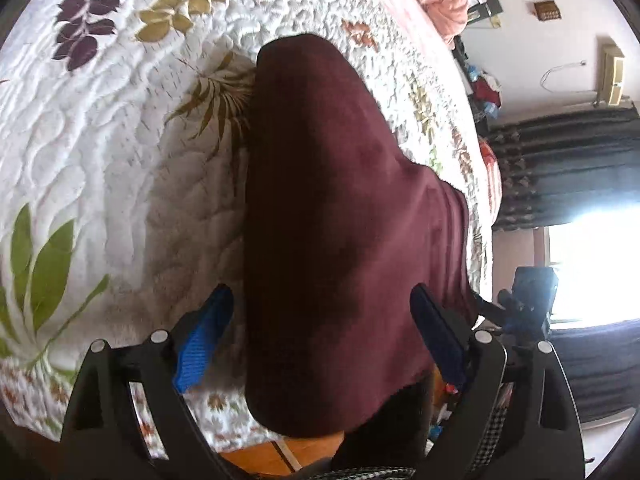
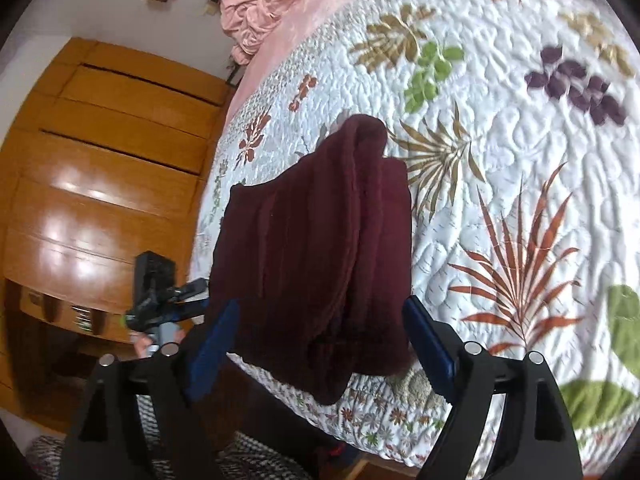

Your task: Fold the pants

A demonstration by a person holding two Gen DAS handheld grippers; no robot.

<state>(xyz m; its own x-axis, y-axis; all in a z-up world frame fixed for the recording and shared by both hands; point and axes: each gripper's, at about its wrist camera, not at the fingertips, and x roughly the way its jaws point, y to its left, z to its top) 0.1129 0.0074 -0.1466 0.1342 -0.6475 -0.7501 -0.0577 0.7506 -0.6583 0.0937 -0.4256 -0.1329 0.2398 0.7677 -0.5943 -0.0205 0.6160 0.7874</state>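
Right up close, the bed (image 2: 520,208) fills most of both views, with a white quilt (image 1: 100,152) covered in green, purple, tan and rust leaves. Its near edge shows a strip of small flowers, and orange floor (image 1: 256,456) peeks out below it.

Both grippers sit at that near edge. The left gripper (image 1: 320,340) has its blue fingers (image 1: 204,336) spread wide, one on each side of the dark red pants (image 1: 340,208), and they do not squeeze the cloth. The right gripper (image 2: 320,344) is wide open too, and its blue fingers (image 2: 430,350) stand on either side of the cloth's near end without pressing it.

The pants lie folded into a thick, long bundle on the quilt. The near end hangs a little over the bed's edge, and the far end points up the bed.

Farther back lies a crumpled pink blanket (image 2: 256,12). A shiny wooden cupboard (image 2: 108,152) stands on one side of the bed, and dark curtains (image 1: 568,168) by a bright window (image 1: 596,272) on the other.
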